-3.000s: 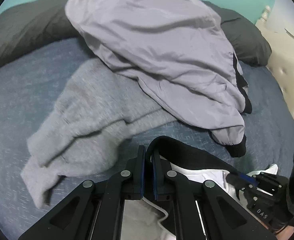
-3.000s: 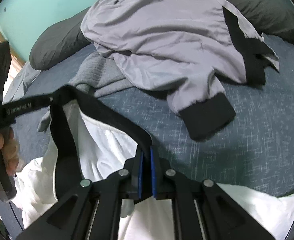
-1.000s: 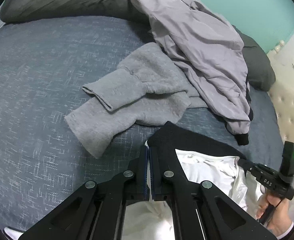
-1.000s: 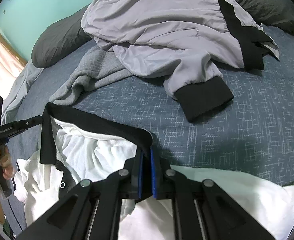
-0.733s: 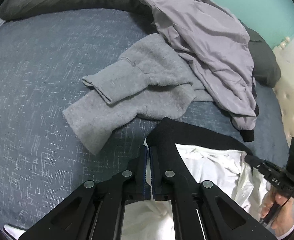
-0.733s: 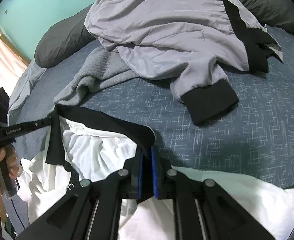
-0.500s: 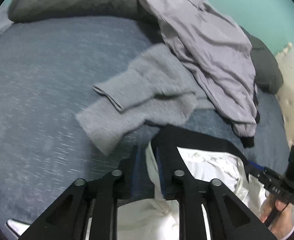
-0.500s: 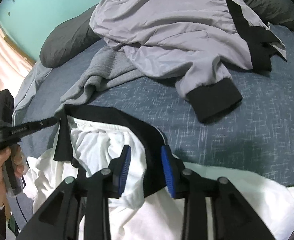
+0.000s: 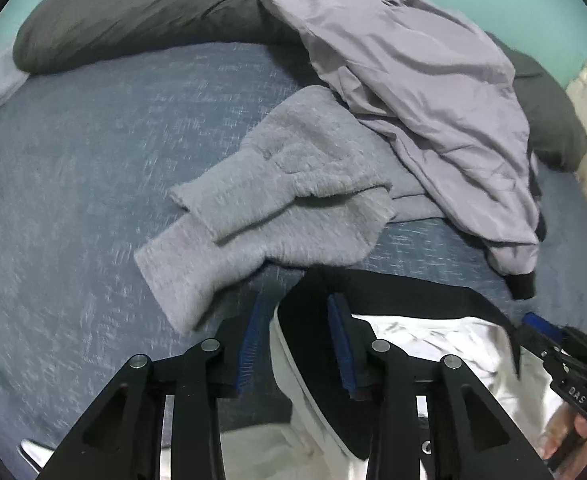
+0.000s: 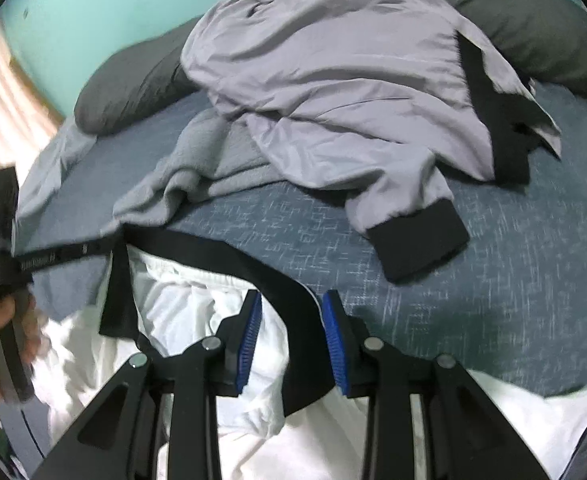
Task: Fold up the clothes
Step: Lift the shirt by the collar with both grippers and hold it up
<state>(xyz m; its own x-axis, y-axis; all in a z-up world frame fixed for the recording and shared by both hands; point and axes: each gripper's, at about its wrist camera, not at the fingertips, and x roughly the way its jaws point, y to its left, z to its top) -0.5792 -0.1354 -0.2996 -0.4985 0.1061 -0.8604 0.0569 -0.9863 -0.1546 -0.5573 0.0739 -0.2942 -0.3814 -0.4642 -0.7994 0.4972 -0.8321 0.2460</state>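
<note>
While our view blurs, both grippers stand spread over the white shirt's (image 10: 333, 432) black collar (image 9: 413, 288) on the near part of the bed (image 9: 73, 200).

We see the left gripper (image 9: 293, 344) with jaws opening, the collar's left end loose between its pads; the right gripper (image 10: 291, 340) is parted around the other end, pinching nothing. A second ago both were clamped on that collar. Our frames cut off the shirt's body. Farther back, a grey sweater (image 9: 269, 200) lies partly hidden under a lilac jacket (image 10: 341, 80), against dark pillows (image 9: 133, 12).
</note>
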